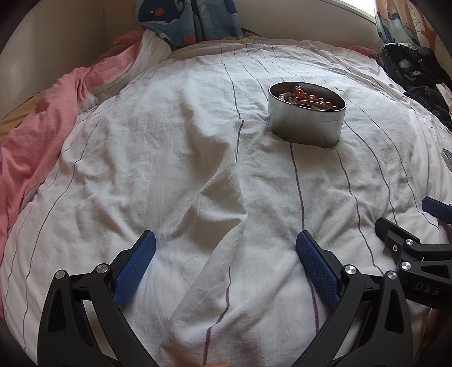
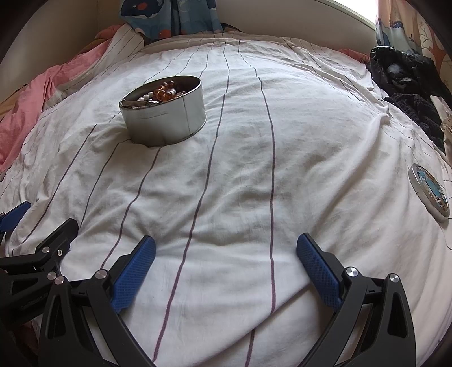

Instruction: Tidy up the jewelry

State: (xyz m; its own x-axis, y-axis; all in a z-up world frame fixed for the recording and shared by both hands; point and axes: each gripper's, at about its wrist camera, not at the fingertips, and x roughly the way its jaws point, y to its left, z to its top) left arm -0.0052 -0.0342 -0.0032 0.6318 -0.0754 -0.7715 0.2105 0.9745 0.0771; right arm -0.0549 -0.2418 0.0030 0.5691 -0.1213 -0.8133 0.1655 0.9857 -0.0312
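An oval silver tin (image 1: 306,120) (image 2: 165,113) stands on the white striped bedsheet, holding amber beads (image 1: 309,94) (image 2: 165,89), white pearls and a metal piece. Its lid (image 2: 429,190) lies flat at the right, picture side up; only a sliver of the lid (image 1: 447,156) shows in the left wrist view. My left gripper (image 1: 226,248) hovers open and empty over the sheet, well short of the tin. My right gripper (image 2: 226,248) is open and empty too, with the tin ahead to its left. Each gripper appears at the edge of the other's view.
A pink blanket (image 1: 36,135) is bunched along the left side of the bed. Dark clothing (image 2: 406,82) is piled at the far right. A patterned blue curtain (image 1: 186,19) hangs behind the bed. A raised fold (image 1: 223,197) runs down the sheet.
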